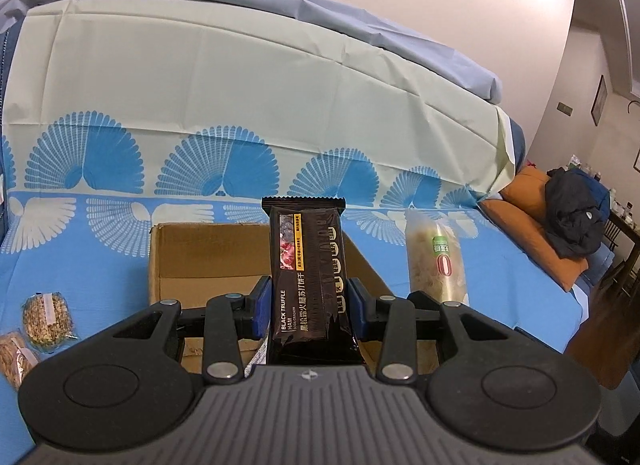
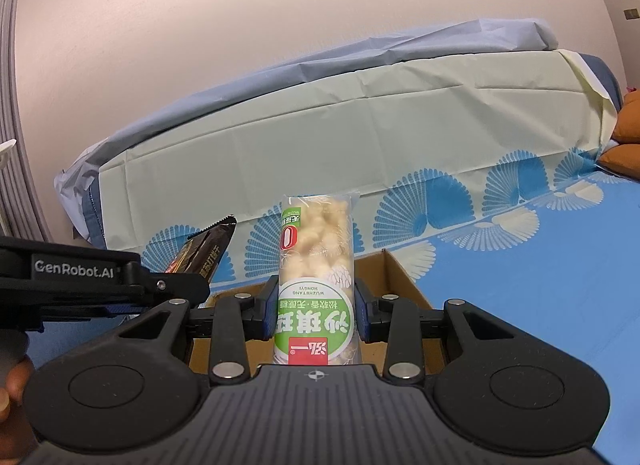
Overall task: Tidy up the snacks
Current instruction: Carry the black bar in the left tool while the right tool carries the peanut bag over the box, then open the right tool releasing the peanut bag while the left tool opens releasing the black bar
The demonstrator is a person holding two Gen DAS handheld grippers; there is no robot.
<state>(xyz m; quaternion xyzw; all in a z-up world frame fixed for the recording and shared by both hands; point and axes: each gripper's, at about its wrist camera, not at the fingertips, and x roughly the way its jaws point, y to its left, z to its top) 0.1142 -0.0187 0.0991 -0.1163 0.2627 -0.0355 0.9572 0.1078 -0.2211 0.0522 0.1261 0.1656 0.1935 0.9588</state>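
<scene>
My left gripper (image 1: 310,307) is clamped on the black cracker pack (image 1: 308,285), my right gripper (image 2: 316,315) on the green-labelled snack tube (image 2: 316,273) — both held over the open cardboard box (image 1: 200,257). Neither is dropped yet — two cookie packs (image 1: 44,317) wait on the blue cloth (image 1: 500,285).

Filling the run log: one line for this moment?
left gripper: shut on black cracker pack | right gripper: shut on green-label snack pack | both above cardboard box
</scene>
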